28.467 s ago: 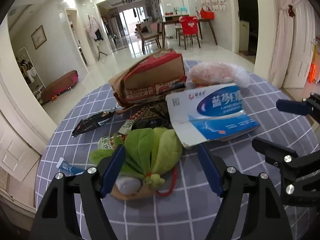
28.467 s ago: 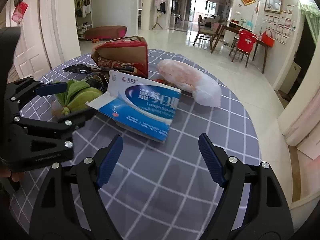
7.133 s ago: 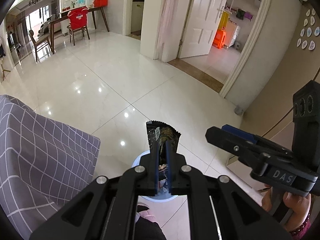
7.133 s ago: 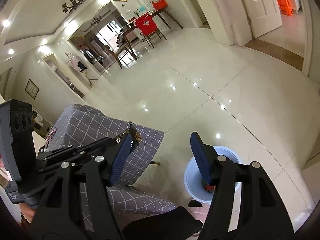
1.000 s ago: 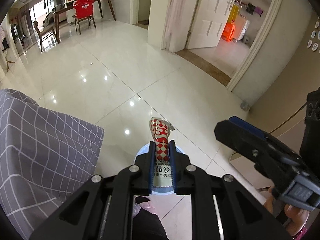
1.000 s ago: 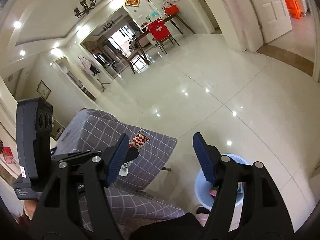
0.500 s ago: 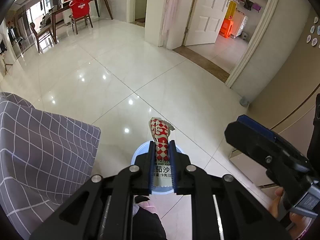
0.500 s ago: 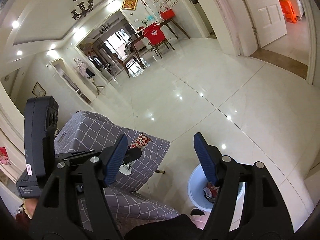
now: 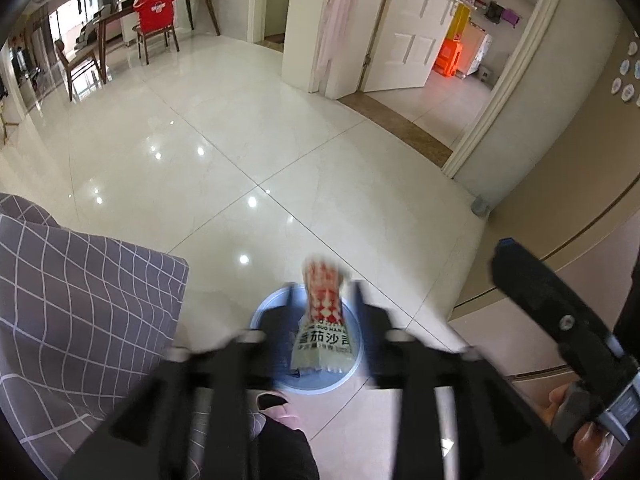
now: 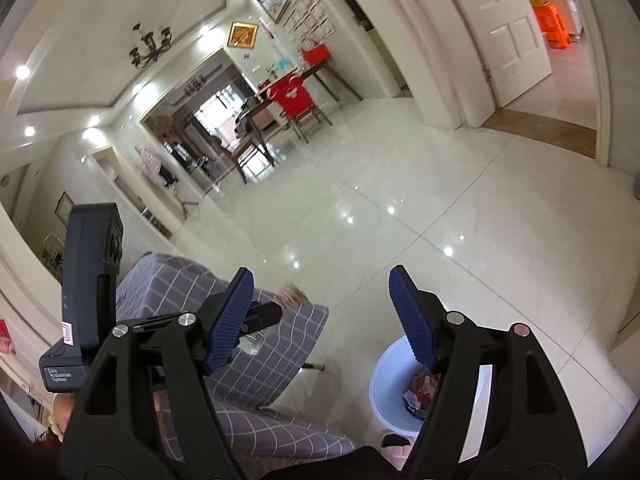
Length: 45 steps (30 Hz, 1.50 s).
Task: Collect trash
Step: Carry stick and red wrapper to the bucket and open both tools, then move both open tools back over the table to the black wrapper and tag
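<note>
The left gripper (image 9: 322, 304) is over the blue bin (image 9: 264, 316), and its 2 fingers appear blurred and set apart. The ketchup sachet (image 9: 324, 320) sits between them with a gap on each side, so the fingers look parted and the sachet looks released or about to drop; the blur prevents a firm reading of contact. The sachet lies directly forward of the fingertips, with the bin's opening just beyond and below it.

The right gripper (image 10: 322, 312) is empty, with its fingers spread wide. The bin (image 10: 390, 376) lies below and to the right of its right finger and already contains wrappers. The grey checked tablecloth (image 10: 280, 360) hangs below and to the left of it.

Recommended procedure for this step:

1. Hold the left tool steady above the centre of the bin opening until the sachet is clear of both fingers.
2. Keep the fingers parted; closing early risks re-pinching the light foil.
3. Avoid sideways motion. A flat sachet can flutter and land on the tiled floor (image 9: 240, 140) beside the rim.
4. Keep the right tool clear of the drop path.
5. Confirm the sachet is inside the bin before turning toward the table.
</note>
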Tool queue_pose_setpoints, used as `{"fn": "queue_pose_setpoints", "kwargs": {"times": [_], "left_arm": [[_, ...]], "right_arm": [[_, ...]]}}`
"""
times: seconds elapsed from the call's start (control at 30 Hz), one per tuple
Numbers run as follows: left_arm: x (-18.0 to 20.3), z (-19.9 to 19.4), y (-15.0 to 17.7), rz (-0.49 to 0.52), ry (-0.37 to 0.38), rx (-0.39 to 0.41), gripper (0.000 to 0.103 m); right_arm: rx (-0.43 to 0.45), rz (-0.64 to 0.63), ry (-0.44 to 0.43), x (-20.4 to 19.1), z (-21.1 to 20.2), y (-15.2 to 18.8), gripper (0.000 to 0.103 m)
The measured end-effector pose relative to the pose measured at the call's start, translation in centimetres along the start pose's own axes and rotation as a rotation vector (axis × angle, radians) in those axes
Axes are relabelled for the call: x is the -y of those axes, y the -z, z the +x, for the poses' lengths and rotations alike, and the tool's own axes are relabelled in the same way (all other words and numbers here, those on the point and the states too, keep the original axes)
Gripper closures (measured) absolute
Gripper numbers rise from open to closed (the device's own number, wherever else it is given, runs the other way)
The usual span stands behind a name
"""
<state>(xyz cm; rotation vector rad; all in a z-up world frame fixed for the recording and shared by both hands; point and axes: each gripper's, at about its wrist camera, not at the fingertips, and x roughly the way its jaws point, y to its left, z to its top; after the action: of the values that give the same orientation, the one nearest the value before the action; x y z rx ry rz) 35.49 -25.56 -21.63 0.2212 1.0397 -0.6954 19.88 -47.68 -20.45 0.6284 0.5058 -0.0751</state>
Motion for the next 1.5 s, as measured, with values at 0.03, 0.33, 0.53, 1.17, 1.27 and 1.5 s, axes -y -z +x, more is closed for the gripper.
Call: {"fn": "queue_pose_setpoints", "kwargs": {"times": [0.03, 0.33, 0.53, 1.17, 1.27, 1.5], "left_arm": [[-0.1, -0.1, -0.1, -0.011, -0.011, 0.003, 0.024], [-0.8, -1.6, 0.6, -0.010, -0.045, 0.037, 0.024], [-1.9, -4.9, 1.4, -0.008, -0.082, 0.094, 0.024], [-20.0, -24.6, 8.1, -0.264, -0.376, 0.346, 0.021], [-24.5, -26.8, 9.8, -0.357, -0.428, 0.347, 0.021], [-37.4, -30.8, 15.2, -0.758, -0.451, 0.340, 0.021]], "right_arm": [[0.007, 0.003, 0.002, 0.1, -0.2, 0.0, 0.033], [-0.018, 0.014, 0.003, -0.4, -0.2, 0.3, 0.032], [-0.038, -0.019, -0.018, -3.0, -0.5, 0.3, 0.032], [-0.209, -0.282, -0.281, -25.0, 3.8, 4.0, 0.030], [-0.286, -0.310, -0.331, -29.3, 6.2, 5.4, 0.030], [-0.458, -0.356, -0.375, -38.2, 12.5, 8.5, 0.030]]}}
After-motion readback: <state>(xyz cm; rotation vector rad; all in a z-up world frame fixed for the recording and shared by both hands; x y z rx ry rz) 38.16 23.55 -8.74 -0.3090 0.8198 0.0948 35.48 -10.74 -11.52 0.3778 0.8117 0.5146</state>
